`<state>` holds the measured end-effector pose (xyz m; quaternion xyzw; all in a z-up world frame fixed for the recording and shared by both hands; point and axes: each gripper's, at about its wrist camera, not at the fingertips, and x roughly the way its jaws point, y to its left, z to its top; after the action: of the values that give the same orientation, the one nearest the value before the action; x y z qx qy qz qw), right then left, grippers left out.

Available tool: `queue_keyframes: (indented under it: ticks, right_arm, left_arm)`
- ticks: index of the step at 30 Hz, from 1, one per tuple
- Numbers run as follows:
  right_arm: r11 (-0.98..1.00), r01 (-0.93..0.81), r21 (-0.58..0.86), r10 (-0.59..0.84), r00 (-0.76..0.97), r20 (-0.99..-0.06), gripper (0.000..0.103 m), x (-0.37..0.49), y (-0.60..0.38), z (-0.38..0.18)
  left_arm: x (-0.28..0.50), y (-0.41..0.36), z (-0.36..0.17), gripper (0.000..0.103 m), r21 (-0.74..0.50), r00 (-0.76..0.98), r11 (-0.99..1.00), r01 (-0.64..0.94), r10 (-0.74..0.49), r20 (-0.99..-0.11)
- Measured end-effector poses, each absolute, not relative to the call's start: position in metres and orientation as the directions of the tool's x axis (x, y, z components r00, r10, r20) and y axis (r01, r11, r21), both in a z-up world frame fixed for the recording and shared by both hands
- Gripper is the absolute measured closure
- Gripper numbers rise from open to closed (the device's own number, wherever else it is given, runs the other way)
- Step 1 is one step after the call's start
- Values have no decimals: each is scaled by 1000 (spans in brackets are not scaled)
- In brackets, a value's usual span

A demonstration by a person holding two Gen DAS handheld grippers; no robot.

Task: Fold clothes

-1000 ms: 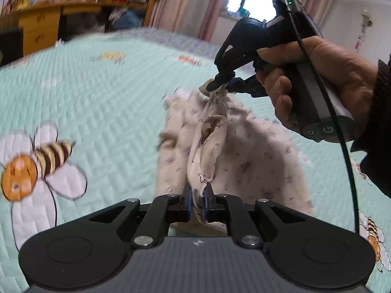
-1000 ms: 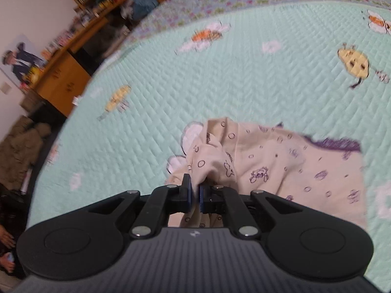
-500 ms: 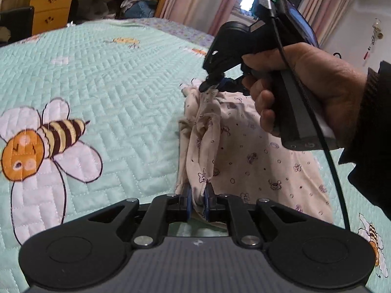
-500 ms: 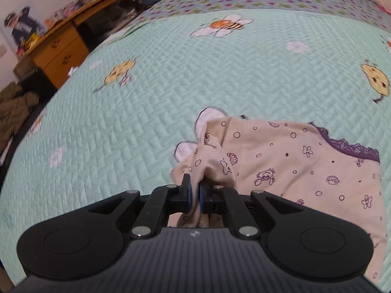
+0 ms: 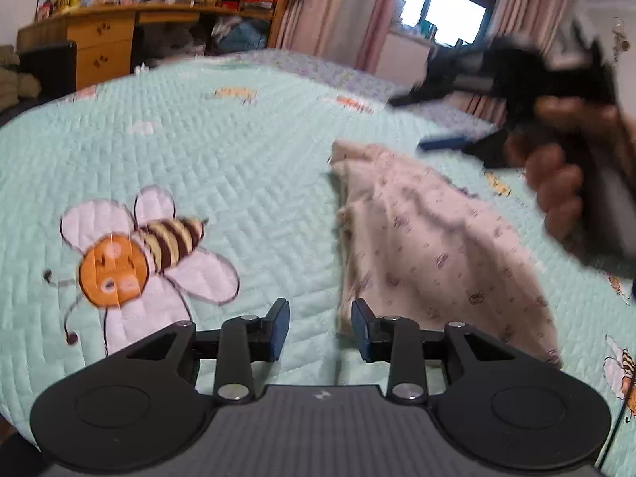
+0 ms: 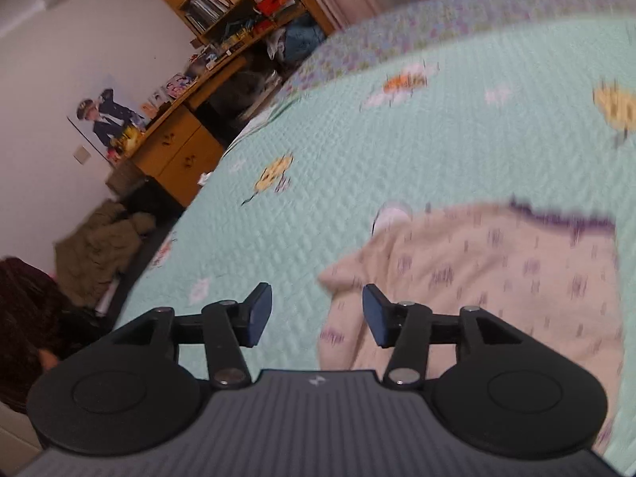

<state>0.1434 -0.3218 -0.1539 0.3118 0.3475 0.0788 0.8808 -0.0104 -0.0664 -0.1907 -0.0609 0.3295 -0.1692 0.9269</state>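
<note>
Letting go: I am opening left gripper (image 5: 320, 330) and right gripper (image 6: 317, 316), jaws parting, nothing between them, so garment (image 5: 433, 246) is lying folded on quilt (image 5: 222, 167), fold staying undisturbed.

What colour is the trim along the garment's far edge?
Dark purple trim on the cream printed garment; it shows best in the right wrist view.

Soft daylight enters from a blown-out window (image 5: 439, 12); both fisheye views curve and darken at the corners, with motion blur smearing the right gripper (image 5: 429, 123) and bedspread (image 6: 397, 151).
</note>
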Motion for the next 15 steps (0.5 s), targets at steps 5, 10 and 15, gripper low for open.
queue_keyframes:
  ticks: [5, 10, 15]
  right_arm:
    - [692, 77, 718, 482, 690, -539, 50, 152, -300, -196]
    - [626, 54, 778, 594, 614, -520, 51, 145, -277, -221]
    - [592, 25, 806, 539, 730, -419, 50, 99, -323, -203]
  left_arm:
    - [-17, -74, -177, 60, -213, 755, 929, 302, -369, -542]
    - [-17, -74, -181, 60, -201, 736, 932, 300, -361, -573]
    - [-12, -78, -178, 59, -221, 732, 917, 331, -398, -554]
